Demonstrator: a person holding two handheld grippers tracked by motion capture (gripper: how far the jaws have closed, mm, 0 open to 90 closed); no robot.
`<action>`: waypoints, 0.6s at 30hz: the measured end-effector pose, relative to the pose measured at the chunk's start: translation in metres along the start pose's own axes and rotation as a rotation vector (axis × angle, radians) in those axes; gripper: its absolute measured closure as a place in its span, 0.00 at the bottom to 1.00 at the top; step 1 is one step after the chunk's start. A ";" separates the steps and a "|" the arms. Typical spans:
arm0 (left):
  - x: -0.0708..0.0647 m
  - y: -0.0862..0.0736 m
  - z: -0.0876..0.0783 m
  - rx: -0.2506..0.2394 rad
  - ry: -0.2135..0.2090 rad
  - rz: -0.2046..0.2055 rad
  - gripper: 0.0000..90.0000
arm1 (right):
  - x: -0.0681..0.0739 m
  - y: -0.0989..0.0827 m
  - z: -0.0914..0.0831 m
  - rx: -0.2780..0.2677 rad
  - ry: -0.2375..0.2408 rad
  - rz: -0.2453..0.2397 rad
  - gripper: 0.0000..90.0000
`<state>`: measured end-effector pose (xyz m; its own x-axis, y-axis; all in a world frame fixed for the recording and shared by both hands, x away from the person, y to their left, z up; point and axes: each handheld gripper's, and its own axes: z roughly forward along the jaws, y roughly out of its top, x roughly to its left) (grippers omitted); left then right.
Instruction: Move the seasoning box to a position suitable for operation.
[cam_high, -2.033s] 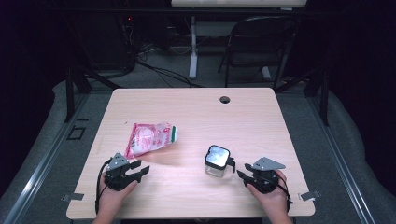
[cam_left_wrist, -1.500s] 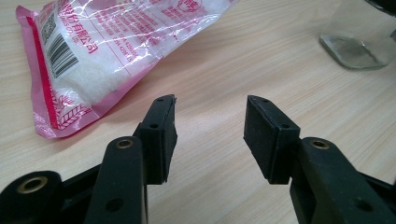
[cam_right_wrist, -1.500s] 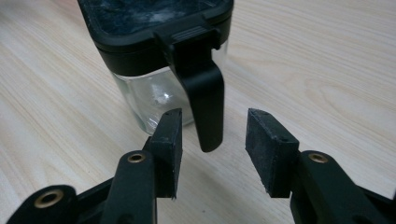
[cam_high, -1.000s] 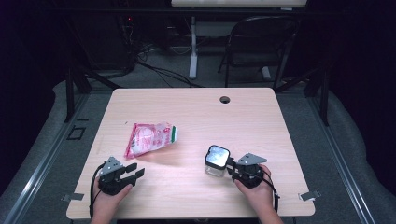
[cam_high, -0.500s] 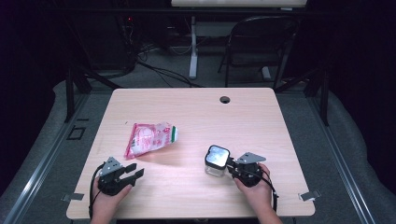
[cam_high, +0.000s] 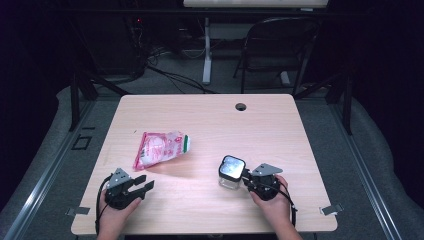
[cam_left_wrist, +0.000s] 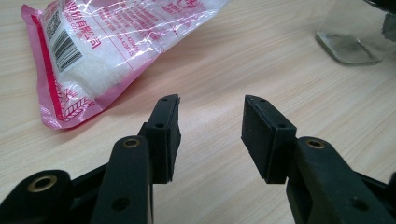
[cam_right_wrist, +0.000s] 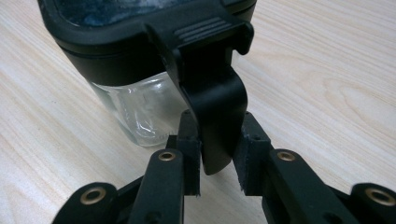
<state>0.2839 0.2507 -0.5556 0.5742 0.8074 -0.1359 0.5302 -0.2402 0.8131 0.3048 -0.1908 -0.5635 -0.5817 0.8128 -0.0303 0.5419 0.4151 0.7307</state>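
R claw (cam_right_wrist: 215, 163) has just been closing on the jar's (cam_high: 231, 172) black lid latch (cam_right_wrist: 215, 112), prob. to flip it open; jar sits at desk's (cam_high: 210, 115) 5 o'clock. L claw (cam_left_wrist: 210, 128) waits apart, empty, sugar bag (cam_left_wrist: 100, 44) at its 11.

Black left gripper (cam_left_wrist: 210, 126), 2 ribbed fingers (cam_left_wrist: 164, 130), brass-ringed screw holes

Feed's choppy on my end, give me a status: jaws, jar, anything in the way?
Right gripper jaws just closing on the jar's black latch. Left gripper open, idle near pink bag. Jar upright, lid on. Nothing in the way.
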 end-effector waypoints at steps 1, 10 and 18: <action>0.000 0.000 0.000 0.000 0.000 0.000 0.63 | 0.001 0.000 0.000 -0.005 0.004 0.003 0.83; 0.000 0.000 -0.001 -0.003 0.003 0.003 0.63 | 0.011 0.003 -0.001 -0.012 0.054 -0.050 0.83; -0.001 0.000 0.000 -0.006 0.002 0.002 0.63 | 0.034 0.007 -0.001 -0.024 0.158 -0.161 0.84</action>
<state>0.2835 0.2503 -0.5550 0.5741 0.8079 -0.1330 0.5255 -0.2390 0.8165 0.2884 -0.1608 -0.5592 -0.7484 0.6620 -0.0416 0.4213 0.5228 0.7411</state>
